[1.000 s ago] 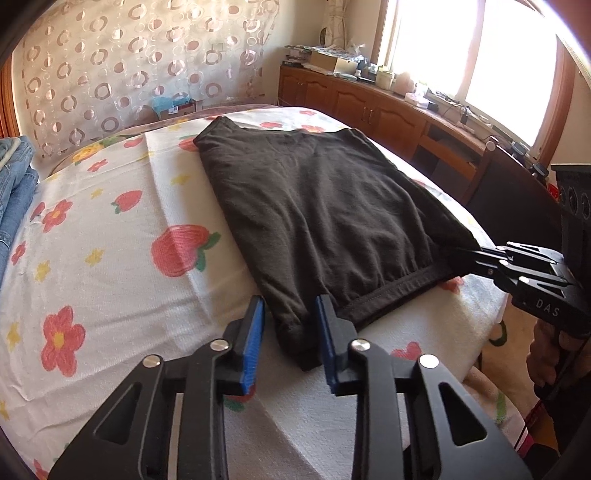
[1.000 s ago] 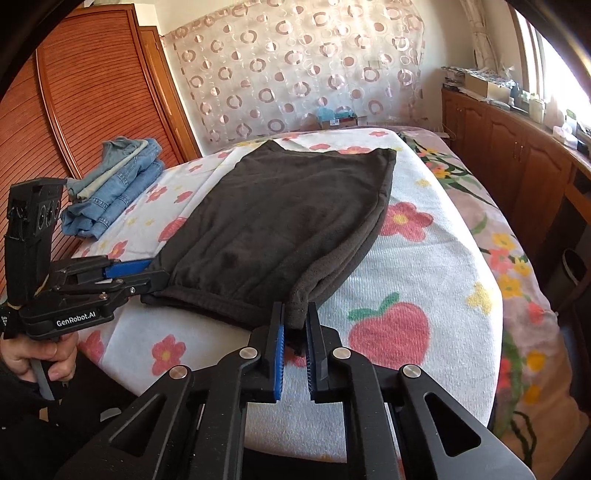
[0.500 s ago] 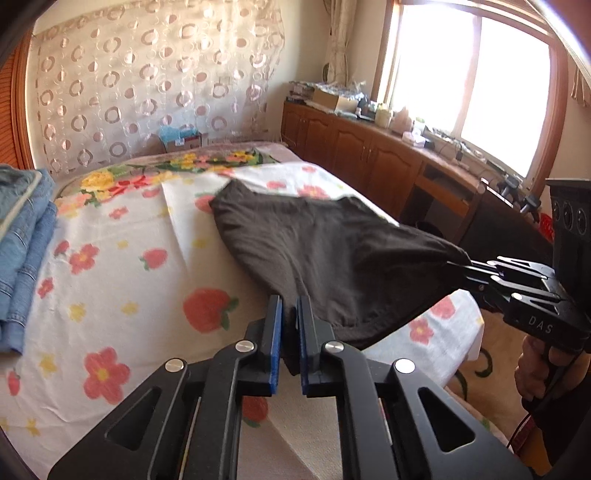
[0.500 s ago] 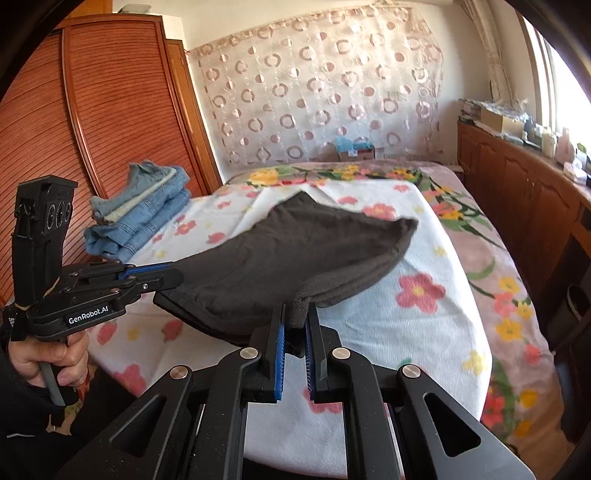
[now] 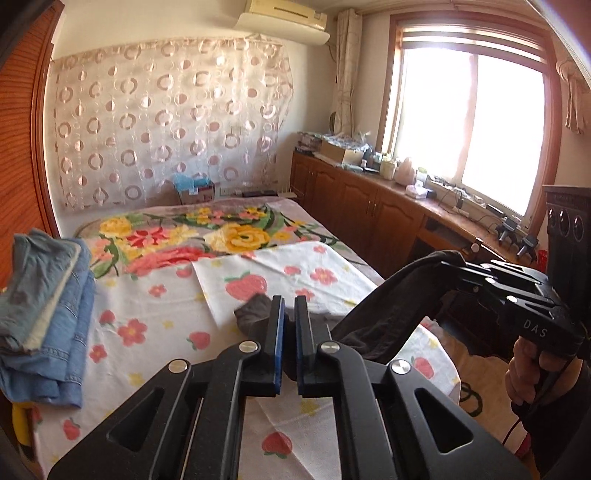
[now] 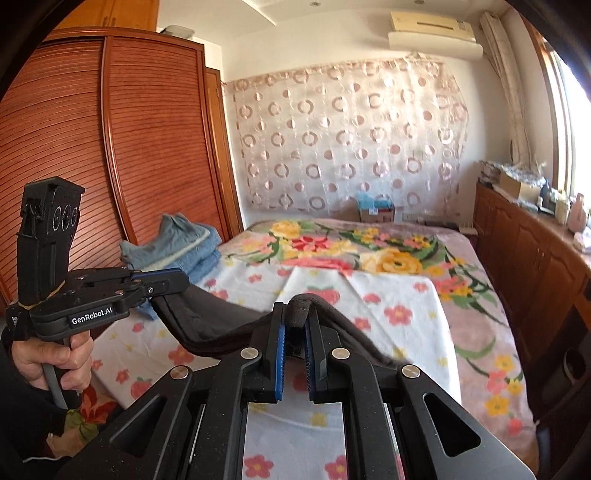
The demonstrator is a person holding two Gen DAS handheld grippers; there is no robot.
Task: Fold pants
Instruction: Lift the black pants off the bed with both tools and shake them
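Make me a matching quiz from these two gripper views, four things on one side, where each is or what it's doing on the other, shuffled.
Things:
1. black pants
2. folded jeans
3. cardboard box
4. air conditioner

Places or states:
A. high on the wall
B. at the bed's far end, by the curtain
C. stacked on the bed near the wardrobe
D. lifted, clamped by left gripper and right gripper

Pairs: 1-D, 2-C, 3-B, 4-A

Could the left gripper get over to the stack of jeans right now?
Probably not as things stand: the left gripper is shut on the dark pants, which the right gripper also holds. The jeans lie unobstructed on its left; it must let go first.
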